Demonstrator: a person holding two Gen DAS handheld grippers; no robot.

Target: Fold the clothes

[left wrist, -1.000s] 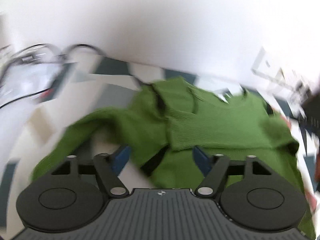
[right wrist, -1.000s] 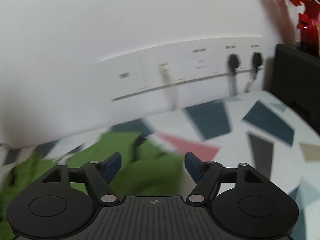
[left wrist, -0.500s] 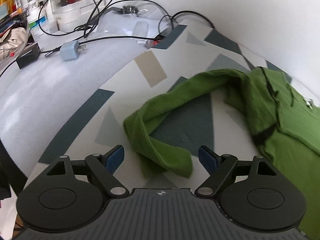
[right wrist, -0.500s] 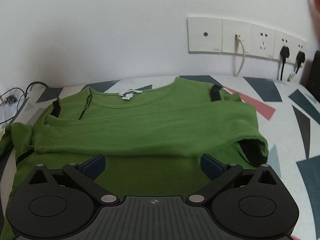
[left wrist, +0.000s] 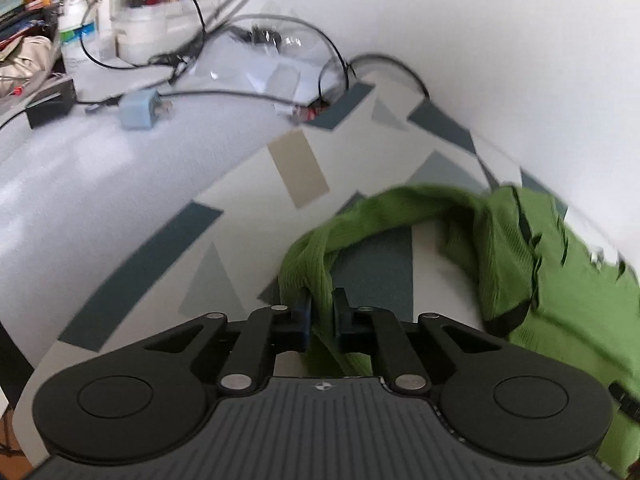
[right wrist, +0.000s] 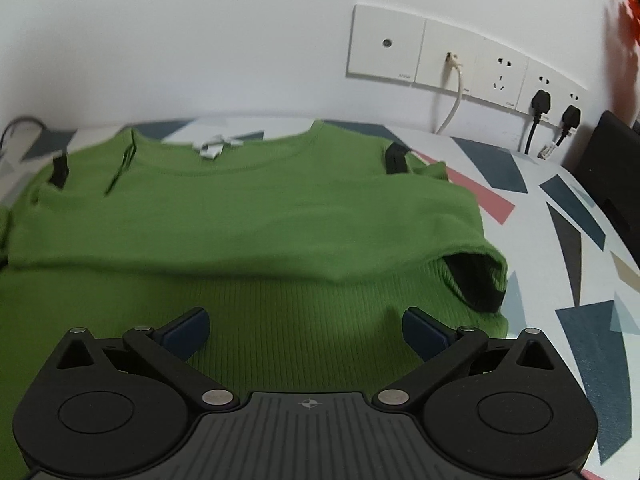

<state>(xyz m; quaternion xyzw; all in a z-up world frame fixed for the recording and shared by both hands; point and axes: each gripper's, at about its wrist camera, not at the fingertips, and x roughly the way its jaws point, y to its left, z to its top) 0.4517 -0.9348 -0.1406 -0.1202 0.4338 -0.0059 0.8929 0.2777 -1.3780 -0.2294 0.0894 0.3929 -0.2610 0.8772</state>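
Left tool (left wrist: 323, 312) closing on the green sweater's sleeve (left wrist: 316, 264) at lower centre, likely to fold it inward. Right tool (right wrist: 306, 330) gapes, empty, above the sweater's body (right wrist: 256, 232).

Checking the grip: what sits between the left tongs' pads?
The green sweater's sleeve, pinched between the closing left tongs, shown in the left wrist view.

Bench (right wrist: 568, 216) under a geometric-patterned cloth carries a green sweater (right wrist: 256, 216) lying flat; left of the sweater lie black cables (left wrist: 192, 60) and a blue plug adapter (left wrist: 138, 110).
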